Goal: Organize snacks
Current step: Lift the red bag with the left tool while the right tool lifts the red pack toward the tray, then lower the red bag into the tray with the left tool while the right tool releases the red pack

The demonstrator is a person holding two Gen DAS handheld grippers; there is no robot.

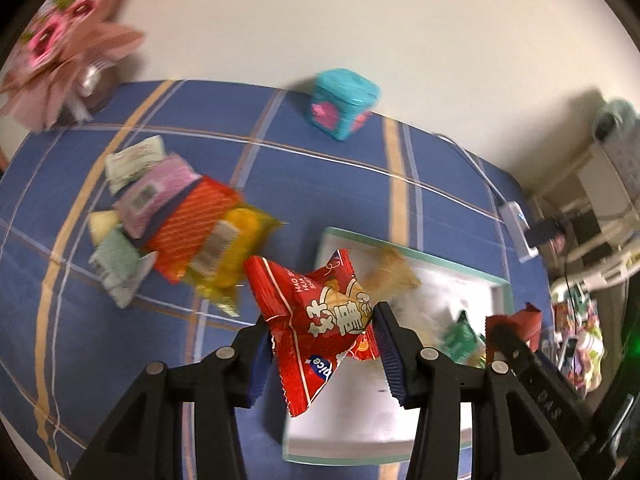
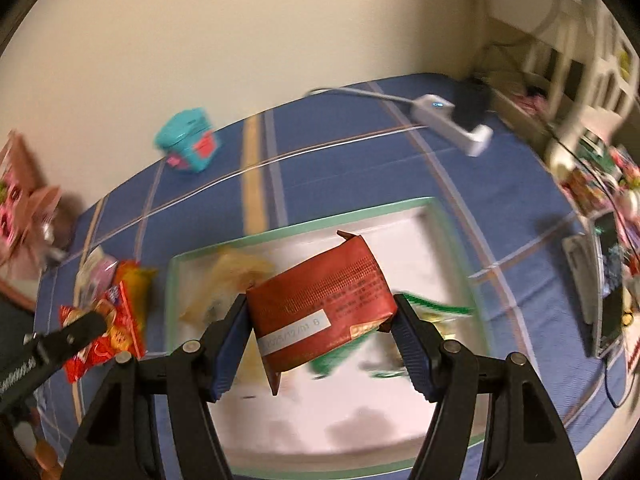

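Note:
My left gripper (image 1: 320,344) is shut on a bright red snack packet (image 1: 320,312) with white characters and holds it above the left edge of a white tray with a green rim (image 1: 420,258). My right gripper (image 2: 320,332) is shut on a brick-red foil packet (image 2: 320,300) with a white date label, above the same tray (image 2: 304,224). The tray holds a pale yellow packet (image 2: 236,272) and a green packet (image 2: 424,304). A pile of loose snacks (image 1: 180,224) lies on the blue cloth left of the tray. The right gripper (image 1: 508,340) with its packet shows in the left view.
A teal tin (image 1: 344,104) stands at the table's back by the wall. A white power strip (image 2: 452,124) with a cable lies at the back right. A pink flower bouquet (image 1: 64,44) stands at the back left. Clutter and a phone (image 2: 608,280) sit off the right edge.

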